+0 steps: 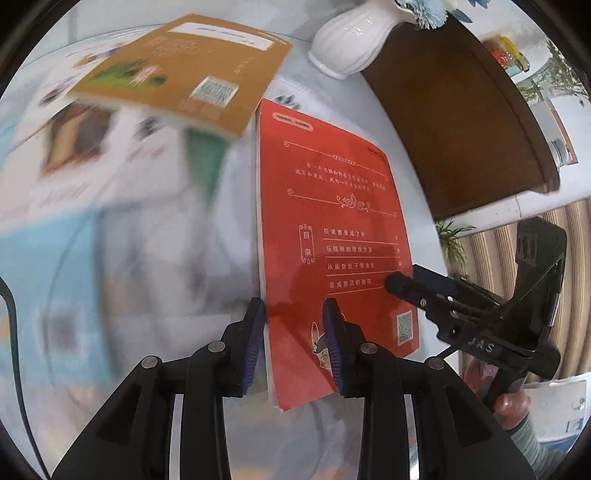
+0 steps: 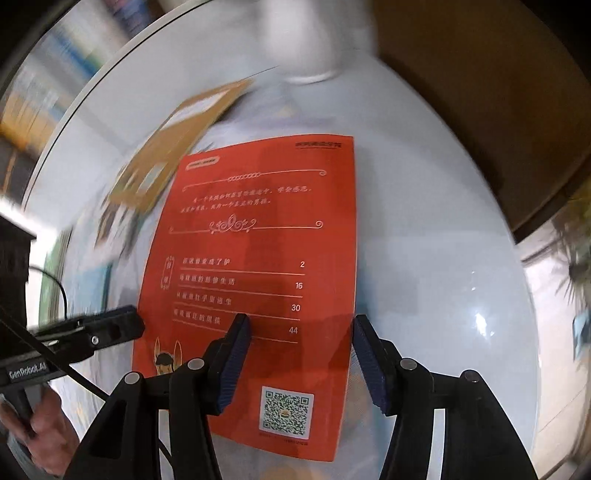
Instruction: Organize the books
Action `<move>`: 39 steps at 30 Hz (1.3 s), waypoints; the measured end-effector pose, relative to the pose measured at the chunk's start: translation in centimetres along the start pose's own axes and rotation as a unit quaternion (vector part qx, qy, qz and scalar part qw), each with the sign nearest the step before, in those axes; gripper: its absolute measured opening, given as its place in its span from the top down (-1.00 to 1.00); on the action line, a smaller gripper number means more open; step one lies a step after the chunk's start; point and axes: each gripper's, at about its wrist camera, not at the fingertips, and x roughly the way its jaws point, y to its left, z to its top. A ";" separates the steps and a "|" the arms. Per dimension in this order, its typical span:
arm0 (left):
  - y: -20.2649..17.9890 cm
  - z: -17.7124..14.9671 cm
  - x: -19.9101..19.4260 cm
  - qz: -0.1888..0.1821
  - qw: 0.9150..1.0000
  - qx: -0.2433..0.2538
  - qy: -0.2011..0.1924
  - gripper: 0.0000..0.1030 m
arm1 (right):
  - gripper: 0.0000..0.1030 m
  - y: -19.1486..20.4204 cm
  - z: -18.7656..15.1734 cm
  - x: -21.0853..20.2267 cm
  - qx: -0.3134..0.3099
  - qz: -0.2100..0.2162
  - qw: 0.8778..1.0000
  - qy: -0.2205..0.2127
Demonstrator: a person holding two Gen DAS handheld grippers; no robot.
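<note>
Red book: a thin, glossy paperback [image 2: 255, 280], back cover up, printed with gold scrollwork, a contents list and a QR code; it lay flat near the middle of the bench.
Brown book: a matte tan paperback [image 1: 192, 70] with a white label strip and a QR patch, beyond the red book's far left corner, blurred.
Other books: pale and blue covers [image 1: 55, 229] on the left, too smeared to read.
Left claw: [image 1: 294, 321] stood open, ribbed blue pads astride the red book's left edge.
Right claw: [image 2: 301, 347] stood open, pads straddling the book's right edge; whether either touched it could not be told.
Bench: a round, smooth, pale grey top [image 2: 443, 258] with soft glints.
Room: a ribbed white ceramic vase [image 1: 351, 33] with blue flowers at the far rim; dark brown wood panel [image 1: 461, 110] behind.
</note>
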 end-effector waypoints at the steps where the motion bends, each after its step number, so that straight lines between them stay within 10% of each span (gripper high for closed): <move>1: 0.8 -1.3 -0.6 0.006 1.000 -0.009 0.004 0.45 | -0.20 0.7 -0.6 0.0 -0.008 0.007 1.000 0.006; 11: 8.7 -14.3 -5.5 0.013 0.995 -0.094 0.037 0.46 | -0.20 10.1 -11.8 0.3 -0.077 0.091 0.990 0.072; 29: 8.5 -15.4 -6.1 -0.011 0.999 -0.049 0.001 0.45 | -0.18 8.3 -10.9 -0.4 0.064 0.148 0.987 0.012; 34: 11.4 -16.4 -7.9 -0.056 0.995 -0.086 -0.005 0.45 | -0.17 9.4 -11.2 -5.2 0.101 0.283 0.953 -0.035; 39: 16.6 -17.4 -15.9 -0.066 0.984 -0.135 -0.098 0.45 | -0.17 16.8 -10.4 -7.9 0.052 0.351 0.933 -0.056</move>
